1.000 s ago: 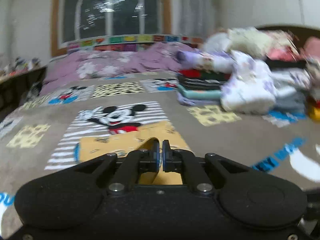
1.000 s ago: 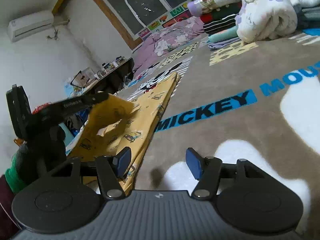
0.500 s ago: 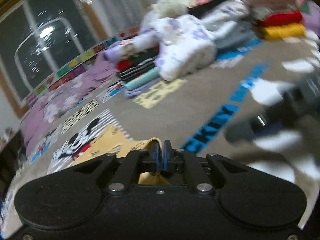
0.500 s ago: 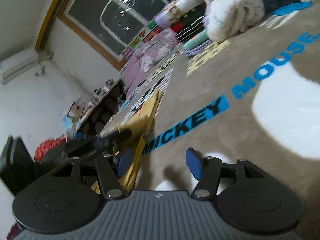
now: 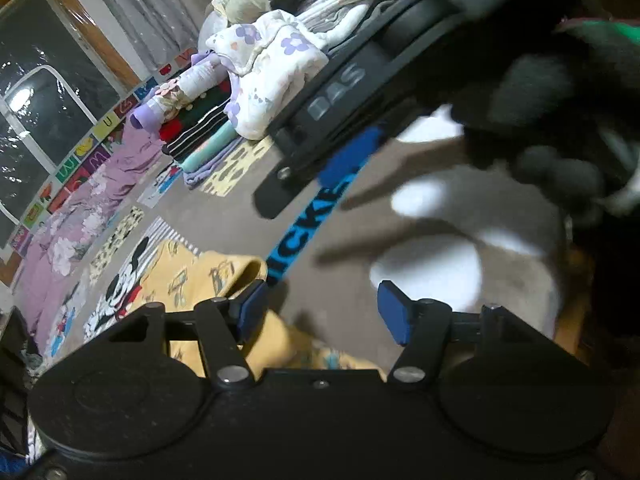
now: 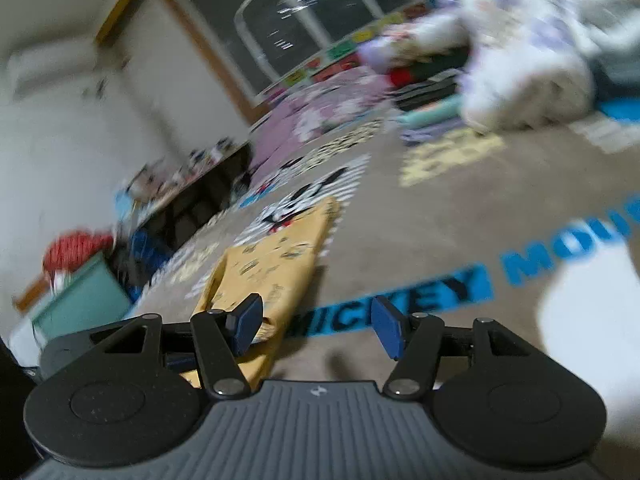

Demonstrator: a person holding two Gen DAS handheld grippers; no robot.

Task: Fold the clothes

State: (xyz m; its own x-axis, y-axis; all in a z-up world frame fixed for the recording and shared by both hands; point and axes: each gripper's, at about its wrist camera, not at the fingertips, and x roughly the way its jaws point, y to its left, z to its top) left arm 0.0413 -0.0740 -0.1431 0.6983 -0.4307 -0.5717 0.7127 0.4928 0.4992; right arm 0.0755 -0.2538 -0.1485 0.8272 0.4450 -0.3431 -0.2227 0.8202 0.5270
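The yellow printed cotton garment [image 5: 208, 280] lies folded on the grey cartoon blanket [image 5: 360, 304], long axis running away, left of both tongs; the left gripper [image 5: 320, 308] is opening with nothing between, nearer than the right gripper [image 6: 316, 324], which stands apart and empty

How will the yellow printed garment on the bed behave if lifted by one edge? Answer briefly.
The yellow printed garment is probably floppy: its near edge curls over in a soft roll. It likely weighs little, being thin cloth lying nearly flat. It would likely drape and unfold, not hold its shape.
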